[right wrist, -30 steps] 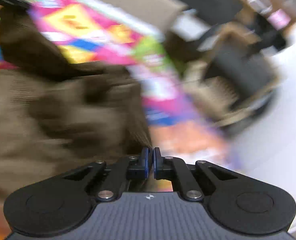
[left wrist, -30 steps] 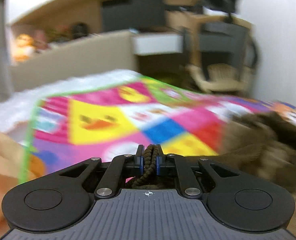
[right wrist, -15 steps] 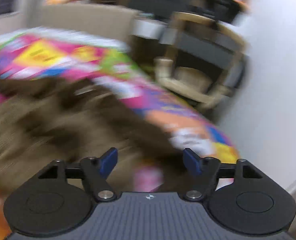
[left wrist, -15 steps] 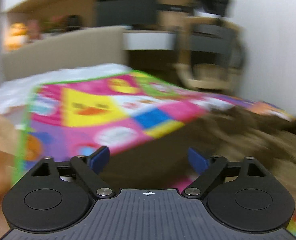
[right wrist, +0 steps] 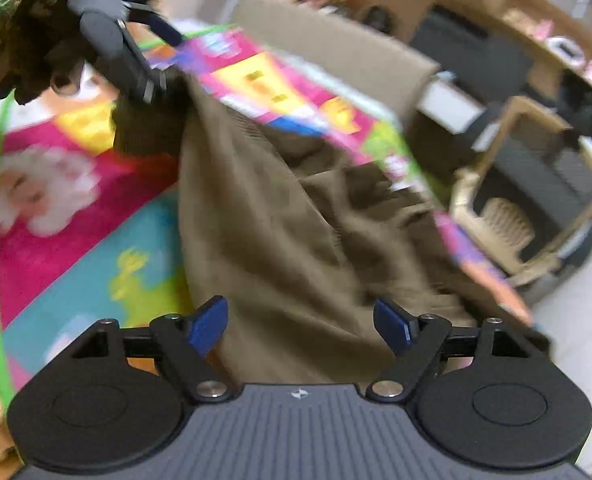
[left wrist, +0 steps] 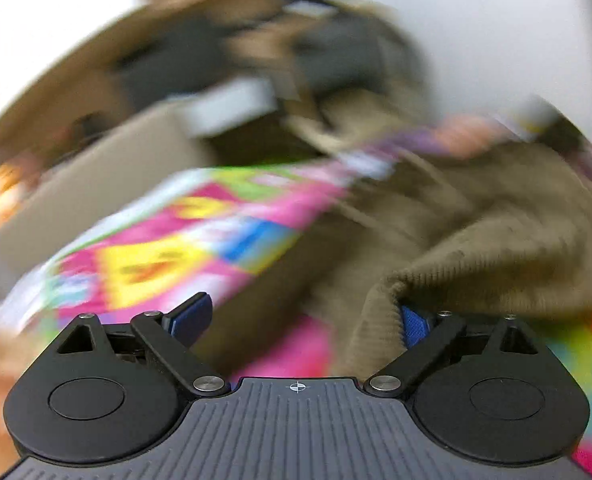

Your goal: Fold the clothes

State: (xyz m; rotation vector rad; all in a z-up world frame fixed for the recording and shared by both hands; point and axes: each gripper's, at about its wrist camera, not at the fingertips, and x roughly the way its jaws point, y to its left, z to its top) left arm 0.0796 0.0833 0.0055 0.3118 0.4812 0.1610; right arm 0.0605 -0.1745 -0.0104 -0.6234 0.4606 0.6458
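both grippers are spread wide and we see neither pinching anything. our left gripper (left wrist: 300, 320) has its blue pads well apart; a ribbed fold of the brown garment (left wrist: 476, 256) lies draped against the inner face of its right-hand pad (left wrist: 414, 326), touching it, while the left-hand pad stands clear of the cloth. from this view the garment spreads ahead and to the right of the gripper, bunched in soft folds over the colourful play mat (left wrist: 167, 256). much of the view is blurred, so we cannot make out the far end of the cloth.

our right gripper (right wrist: 302, 322) also has its pads apart, and the brown garment (right wrist: 279, 240) lies between and just ahead of them, running away from the gripper in a long heap toward the far edge of the play mat (right wrist: 95, 240). whether the cloth touches these pads we cannot tell. in the right wrist view the left gripper (right wrist: 143, 56) shows at the upper left, at the far end of the garment, where the cloth rises to a peak beside it. a wicker chair (right wrist: 536, 208) stands off the mat's right edge, on the pale floor.
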